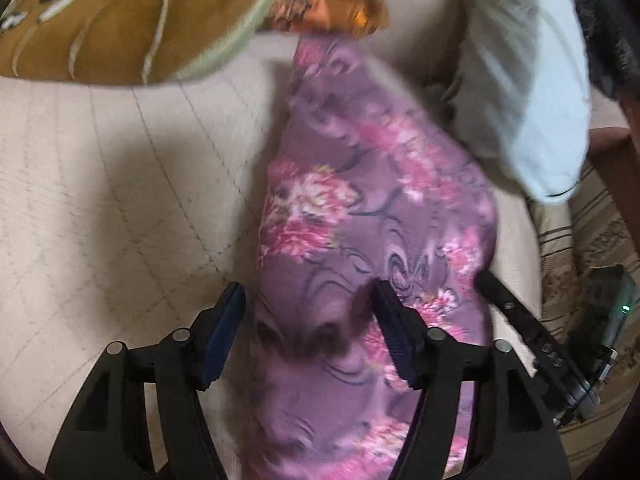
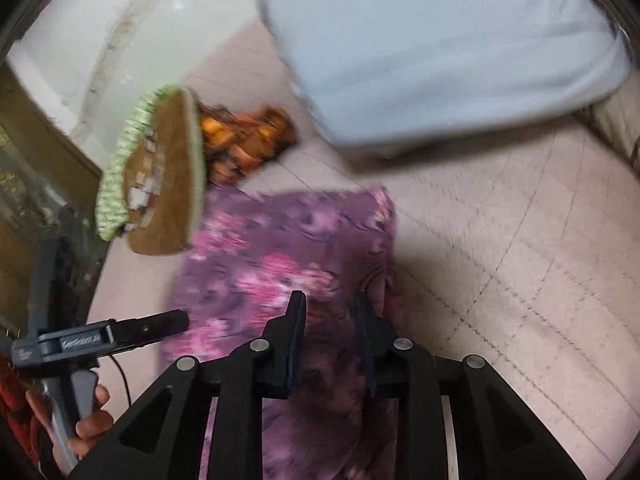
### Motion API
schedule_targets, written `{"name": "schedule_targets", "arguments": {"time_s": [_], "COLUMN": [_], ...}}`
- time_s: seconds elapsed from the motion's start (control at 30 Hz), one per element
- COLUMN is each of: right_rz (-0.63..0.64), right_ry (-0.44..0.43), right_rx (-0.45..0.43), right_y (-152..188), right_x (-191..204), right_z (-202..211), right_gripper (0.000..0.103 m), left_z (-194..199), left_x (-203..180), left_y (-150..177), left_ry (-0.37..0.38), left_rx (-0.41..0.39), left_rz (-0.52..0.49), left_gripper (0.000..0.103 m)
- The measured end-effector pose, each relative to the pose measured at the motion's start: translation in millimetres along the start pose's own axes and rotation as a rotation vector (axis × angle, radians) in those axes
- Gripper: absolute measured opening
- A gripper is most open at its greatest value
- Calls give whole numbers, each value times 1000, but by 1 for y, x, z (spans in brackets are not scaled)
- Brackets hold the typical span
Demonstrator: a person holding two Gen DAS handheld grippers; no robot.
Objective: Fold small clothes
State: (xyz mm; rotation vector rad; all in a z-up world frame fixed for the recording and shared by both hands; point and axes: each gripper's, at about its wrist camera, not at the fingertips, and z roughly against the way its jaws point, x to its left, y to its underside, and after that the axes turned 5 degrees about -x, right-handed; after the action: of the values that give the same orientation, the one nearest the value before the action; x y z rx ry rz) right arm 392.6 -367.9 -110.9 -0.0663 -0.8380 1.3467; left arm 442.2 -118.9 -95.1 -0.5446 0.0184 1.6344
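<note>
Folding looks barely begun: purple floral garment (image 1: 372,216) lies lengthwise on the quilted cream bed cover (image 1: 120,184), its near end under both tools. Left gripper (image 1: 308,312) has jaws spread over the cloth; right gripper (image 2: 330,312) has jaws apart, narrower, nothing visibly pinched. Next, I judge, each must close on a near corner. Fabric appears thin and limp. Brown cushion (image 1: 112,20) at 11 o'clock, pale blue pillow (image 1: 520,92) at 2.

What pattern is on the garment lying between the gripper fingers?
The purple garment has a pink floral print with dark swirls, clearest in the left wrist view.
</note>
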Motion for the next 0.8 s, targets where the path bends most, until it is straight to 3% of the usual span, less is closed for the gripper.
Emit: {"name": "schedule_targets", "arguments": {"time_s": [0.1,0.17,0.23,0.27,0.4,0.5,0.57,0.6,0.7,0.77,0.8], "right_rz": [2,-16,-52,-65,-134,-202,-239,-239,-170,-132,-88], "right_ry": [-24,-57,-94,-123,-202,-296,-391,-410,-393,-338,-294], "right_rx": [-15,-16,-11,-2,58,60,74,90,86,74,60], "right_y": [-2,1,11,17,42,55,58,59,55,53,53], "right_x": [-4,-11,-27,-35,-56,-58,-53,-48,-30,-20,-14], "right_z": [10,25,41,46,42,32,26,20,13,9,10], "right_gripper": [26,31,63,66,66,67,69,75,81,72,58], "left_z": [7,17,28,30,17,6,8,9,7,8,10], "left_x": [5,13,27,35,56,49,40,33,23,22,21], "left_y": [-3,-3,-1,1,19,33,37,38,35,35,35], "left_ry": [47,85,133,158,255,309,288,273,254,239,221], "left_rx": [13,9,2,8,74,108,92,84,73,62,53], "left_rz": [10,15,35,57,160,177,148,128,124,129,116], "left_gripper": [68,68,68,68,68,70,78,82,83,78,64]}}
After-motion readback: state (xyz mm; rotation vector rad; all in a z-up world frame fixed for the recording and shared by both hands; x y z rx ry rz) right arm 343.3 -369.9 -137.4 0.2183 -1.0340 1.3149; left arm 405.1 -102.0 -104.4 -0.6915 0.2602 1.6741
